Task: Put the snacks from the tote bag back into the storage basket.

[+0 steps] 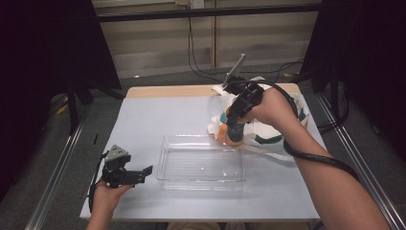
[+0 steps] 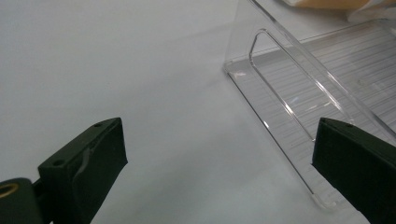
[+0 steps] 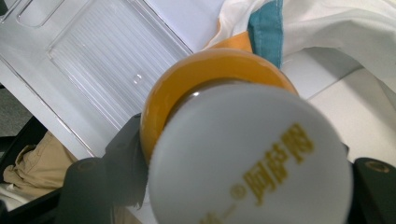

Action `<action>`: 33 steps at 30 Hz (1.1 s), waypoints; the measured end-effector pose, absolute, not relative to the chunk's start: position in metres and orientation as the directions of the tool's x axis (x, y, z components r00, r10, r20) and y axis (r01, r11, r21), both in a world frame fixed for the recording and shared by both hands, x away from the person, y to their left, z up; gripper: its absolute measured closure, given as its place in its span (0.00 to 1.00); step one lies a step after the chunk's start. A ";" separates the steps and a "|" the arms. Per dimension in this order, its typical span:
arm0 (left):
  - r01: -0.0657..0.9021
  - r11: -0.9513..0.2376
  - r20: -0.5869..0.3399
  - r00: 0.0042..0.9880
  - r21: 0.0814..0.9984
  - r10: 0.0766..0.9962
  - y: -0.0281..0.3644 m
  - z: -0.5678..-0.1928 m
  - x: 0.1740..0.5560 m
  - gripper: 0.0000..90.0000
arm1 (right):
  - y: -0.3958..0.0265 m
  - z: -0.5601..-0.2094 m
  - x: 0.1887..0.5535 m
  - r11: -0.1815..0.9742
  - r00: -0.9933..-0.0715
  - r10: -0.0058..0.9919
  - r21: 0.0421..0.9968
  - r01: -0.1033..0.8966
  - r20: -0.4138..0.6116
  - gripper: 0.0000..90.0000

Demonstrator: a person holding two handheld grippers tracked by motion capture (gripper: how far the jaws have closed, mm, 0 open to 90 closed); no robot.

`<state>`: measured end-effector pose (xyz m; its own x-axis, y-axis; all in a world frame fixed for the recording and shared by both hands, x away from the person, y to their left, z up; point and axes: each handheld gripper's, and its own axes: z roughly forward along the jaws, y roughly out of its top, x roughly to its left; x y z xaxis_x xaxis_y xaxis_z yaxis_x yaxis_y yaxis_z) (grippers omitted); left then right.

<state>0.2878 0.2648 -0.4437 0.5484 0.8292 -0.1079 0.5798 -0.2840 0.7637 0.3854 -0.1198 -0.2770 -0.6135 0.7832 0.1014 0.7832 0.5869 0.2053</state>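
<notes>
The right gripper [image 1: 233,128] was clamped on an orange bottle [image 3: 205,74] with a white cap [image 3: 250,158], held at the mouth of the cloth bag [image 1: 268,129], just beyond the clear tray's [image 1: 201,181] far right edge. The tray lay empty, so placing remained. The left gripper [image 1: 143,173] waited open on the worktop [image 1: 158,115].

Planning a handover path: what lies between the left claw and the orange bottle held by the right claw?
In the high view, the clear plastic tray, empty, sits between the left claw and the orange bottle. Only bare tabletop separates that claw from the tray's near end.
</notes>
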 end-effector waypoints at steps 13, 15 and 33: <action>0.581 -0.281 -0.111 0.548 0.764 0.829 0.264 -0.444 0.288 0.03 | -0.118 -0.278 0.385 0.586 -0.612 0.784 0.204 0.784 0.103 0.34; 0.580 -0.282 -0.111 0.548 0.764 0.829 0.264 -0.444 0.288 0.03 | -0.118 -0.278 0.384 0.589 -0.615 0.782 0.204 0.782 0.099 0.34; 0.579 -0.288 -0.107 0.553 0.763 0.826 0.264 -0.443 0.288 0.03 | -0.112 -0.286 0.380 0.602 -0.625 0.773 0.187 0.777 0.107 0.34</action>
<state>0.2880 0.2644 -0.4433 0.5527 0.8265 -0.1072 0.5787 -0.2881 0.7630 0.3805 -0.1124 -0.2863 -0.6250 0.7732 0.1075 0.7766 0.6018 0.1866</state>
